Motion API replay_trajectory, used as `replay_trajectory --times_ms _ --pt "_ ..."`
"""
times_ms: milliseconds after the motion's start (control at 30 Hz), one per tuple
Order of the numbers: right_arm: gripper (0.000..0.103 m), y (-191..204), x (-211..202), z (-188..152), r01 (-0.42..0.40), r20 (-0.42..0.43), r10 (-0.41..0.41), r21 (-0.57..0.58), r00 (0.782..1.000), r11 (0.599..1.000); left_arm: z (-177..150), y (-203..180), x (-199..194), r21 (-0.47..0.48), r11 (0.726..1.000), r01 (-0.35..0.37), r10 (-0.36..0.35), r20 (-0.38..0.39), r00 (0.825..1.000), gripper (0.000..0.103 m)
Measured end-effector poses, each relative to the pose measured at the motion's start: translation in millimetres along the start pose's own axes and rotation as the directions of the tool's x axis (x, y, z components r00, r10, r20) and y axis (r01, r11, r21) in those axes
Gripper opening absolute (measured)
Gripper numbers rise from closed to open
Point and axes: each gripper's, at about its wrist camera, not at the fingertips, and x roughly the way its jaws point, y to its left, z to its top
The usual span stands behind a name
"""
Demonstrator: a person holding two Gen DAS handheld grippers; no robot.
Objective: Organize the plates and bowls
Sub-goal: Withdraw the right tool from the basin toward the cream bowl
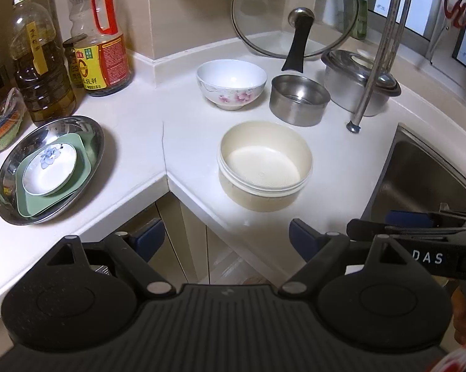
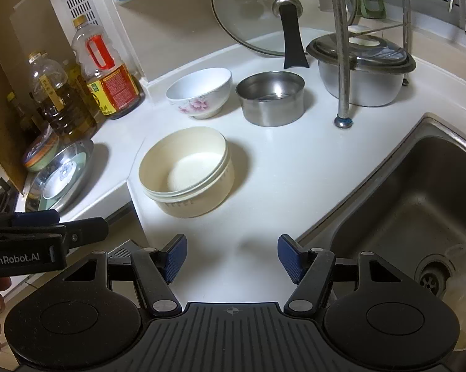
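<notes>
A cream bowl stands on the white counter near its front edge. Behind it are a white flowered bowl and a small steel bowl. At the left, a steel plate holds a green square plate with a small white flowered dish on top. My left gripper is open and empty, in front of the cream bowl. My right gripper is open and empty, in front of the counter edge.
Oil and sauce bottles stand at the back left. A glass lid leans on the wall. A lidded steel pot sits behind a rack leg. The sink is at the right.
</notes>
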Motion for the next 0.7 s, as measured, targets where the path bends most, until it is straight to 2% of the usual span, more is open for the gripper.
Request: replay_trajectory --times_ms 700 --pt "0.065 9.5 35.0 27.6 0.036 -0.018 -0.036 0.026 0.999 0.999 29.7 25.6 37.4 0.027 0.999 0.032 -0.031 -0.031 0.999 0.083"
